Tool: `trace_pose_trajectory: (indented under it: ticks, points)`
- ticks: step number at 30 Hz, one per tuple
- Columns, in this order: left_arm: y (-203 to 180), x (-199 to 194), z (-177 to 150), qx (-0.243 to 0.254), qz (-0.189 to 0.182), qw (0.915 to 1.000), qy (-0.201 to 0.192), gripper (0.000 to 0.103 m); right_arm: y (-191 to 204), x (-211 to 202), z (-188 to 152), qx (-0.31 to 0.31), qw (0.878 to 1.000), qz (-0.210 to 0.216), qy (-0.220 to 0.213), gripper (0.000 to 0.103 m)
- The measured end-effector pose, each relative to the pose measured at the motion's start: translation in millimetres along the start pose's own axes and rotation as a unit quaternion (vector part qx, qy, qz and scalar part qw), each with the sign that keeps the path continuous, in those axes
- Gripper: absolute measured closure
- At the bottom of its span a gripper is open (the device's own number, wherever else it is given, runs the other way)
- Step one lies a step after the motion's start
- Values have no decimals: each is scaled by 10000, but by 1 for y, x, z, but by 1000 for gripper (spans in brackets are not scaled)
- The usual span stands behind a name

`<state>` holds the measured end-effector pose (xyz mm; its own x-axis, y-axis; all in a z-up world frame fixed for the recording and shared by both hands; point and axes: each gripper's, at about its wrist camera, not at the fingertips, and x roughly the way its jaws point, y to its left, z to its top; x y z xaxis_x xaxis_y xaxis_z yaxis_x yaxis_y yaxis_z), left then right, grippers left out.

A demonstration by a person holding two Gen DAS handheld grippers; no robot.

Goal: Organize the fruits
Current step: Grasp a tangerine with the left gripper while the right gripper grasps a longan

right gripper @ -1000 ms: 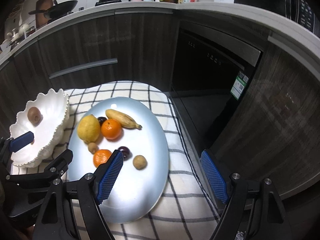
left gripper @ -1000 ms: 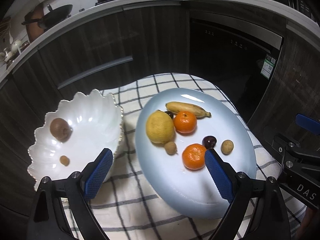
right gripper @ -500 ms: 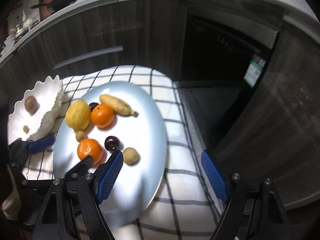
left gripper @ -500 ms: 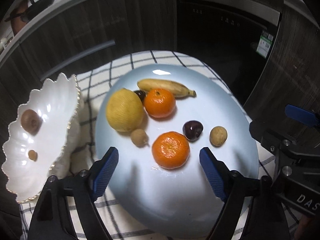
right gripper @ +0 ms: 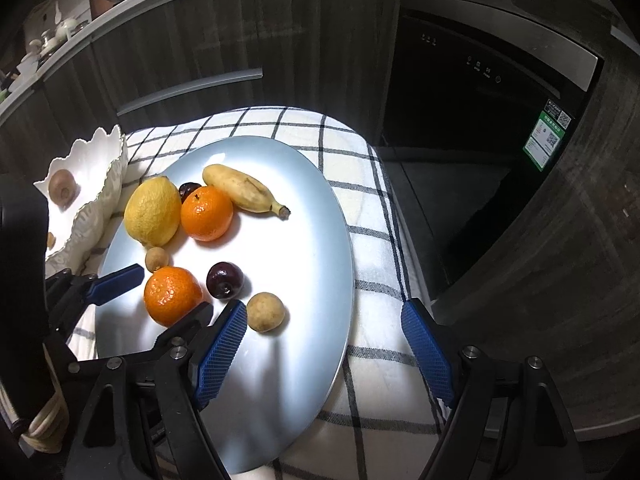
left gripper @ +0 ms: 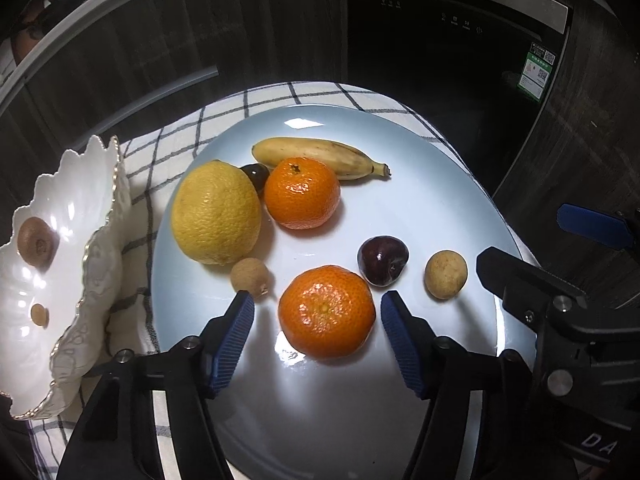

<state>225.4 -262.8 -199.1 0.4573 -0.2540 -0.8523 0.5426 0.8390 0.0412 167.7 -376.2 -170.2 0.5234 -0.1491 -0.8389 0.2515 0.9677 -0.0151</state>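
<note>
My left hand-held gripper (left gripper: 318,312) has dropped closer since a moment ago; its blue ribbed fingers (left gripper: 232,340) now stand open on either side of the near orange (left gripper: 326,310), not touching it. My right hand-held gripper (right gripper: 322,344) hangs wide open and holds nothing, one finger over the plate (left gripper: 440,208) edge, the other over the checked cloth (right gripper: 372,208). On the smooth pale-blue plate, farther out, lie a dark plum (left gripper: 383,260), two small tan round fruits, a dimpled lemon (left gripper: 216,212), a second orange (left gripper: 302,193) and a banana (left gripper: 320,158). Left, a scalloped white bowl (left gripper: 100,216) holds a fuzzy kiwi (left gripper: 37,241). Beyond are dark wood-grain cabinets (right gripper: 208,40).
</note>
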Motion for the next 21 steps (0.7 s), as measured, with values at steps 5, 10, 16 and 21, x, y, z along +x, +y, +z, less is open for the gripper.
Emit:
trace_pose_trajectory:
  ticks: [5, 10, 16, 21]
  points:
    - [-1, 7, 0, -24, -113, 9999, 57, 53, 0, 4, 0, 23, 10000, 10, 27, 23]
    - [0, 6, -2, 9, -129, 9999, 45, 57, 3, 5, -1, 9, 10000, 55, 36, 23]
    - [15, -2, -11, -102, 91, 9999, 100, 57, 13, 9, 0, -57, 9999, 96, 52, 24]
    - [31, -9, -17, -214, 268, 9994, 56, 57, 22, 17, 0, -82, 9998, 78, 139, 30]
